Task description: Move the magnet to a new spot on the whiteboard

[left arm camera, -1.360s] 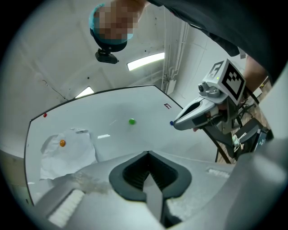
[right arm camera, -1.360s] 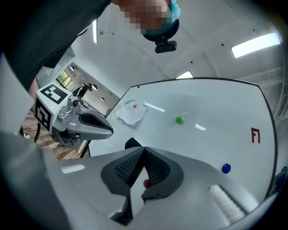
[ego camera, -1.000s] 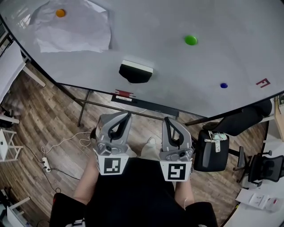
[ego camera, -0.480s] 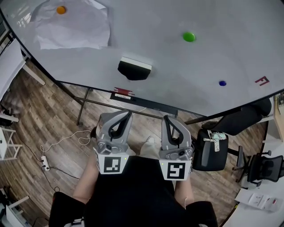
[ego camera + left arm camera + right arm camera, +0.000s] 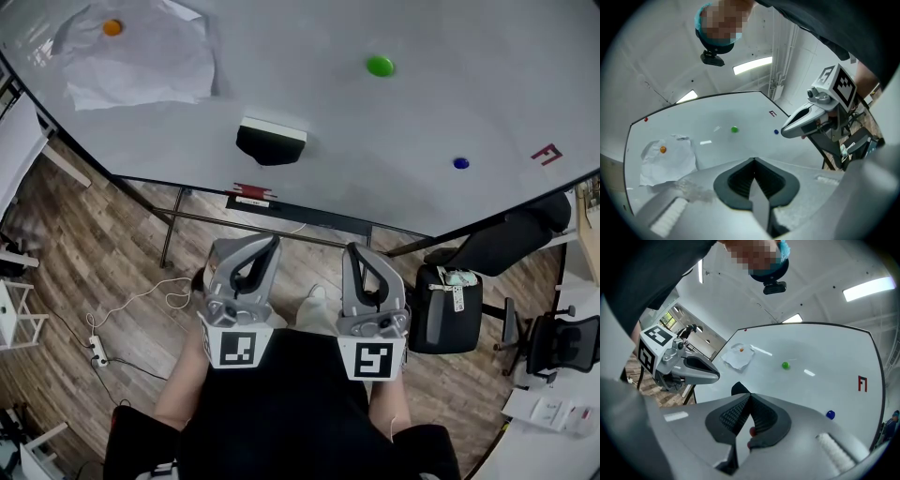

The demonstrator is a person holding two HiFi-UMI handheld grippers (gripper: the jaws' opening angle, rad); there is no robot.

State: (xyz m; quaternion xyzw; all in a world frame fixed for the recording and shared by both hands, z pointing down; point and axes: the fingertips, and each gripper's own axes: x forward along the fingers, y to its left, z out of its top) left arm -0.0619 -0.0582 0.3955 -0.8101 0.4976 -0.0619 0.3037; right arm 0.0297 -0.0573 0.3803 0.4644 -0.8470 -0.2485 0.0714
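The whiteboard (image 5: 394,131) fills the top of the head view. It carries a green magnet (image 5: 380,66), a blue magnet (image 5: 460,163) and an orange magnet (image 5: 112,28) that pins a crumpled paper (image 5: 141,66). My left gripper (image 5: 265,243) and right gripper (image 5: 357,251) are held side by side close to the body, below the board and apart from it. Both are shut with nothing held. The green magnet (image 5: 734,129) and blue magnet (image 5: 776,132) lie far beyond the left jaws. A small red spot (image 5: 752,431) shows in the slit of the right jaws; I cannot tell what it is.
A black eraser (image 5: 271,142) sticks to the board's lower part, with a red item (image 5: 250,192) on the ledge below it. A red mark (image 5: 544,153) sits at the board's right. A black chair (image 5: 450,309) stands right of the grippers, and a cable (image 5: 141,300) lies on the wooden floor.
In the head view the board and its magnets have slid a little left and up. Both grippers keep their places and stay shut.
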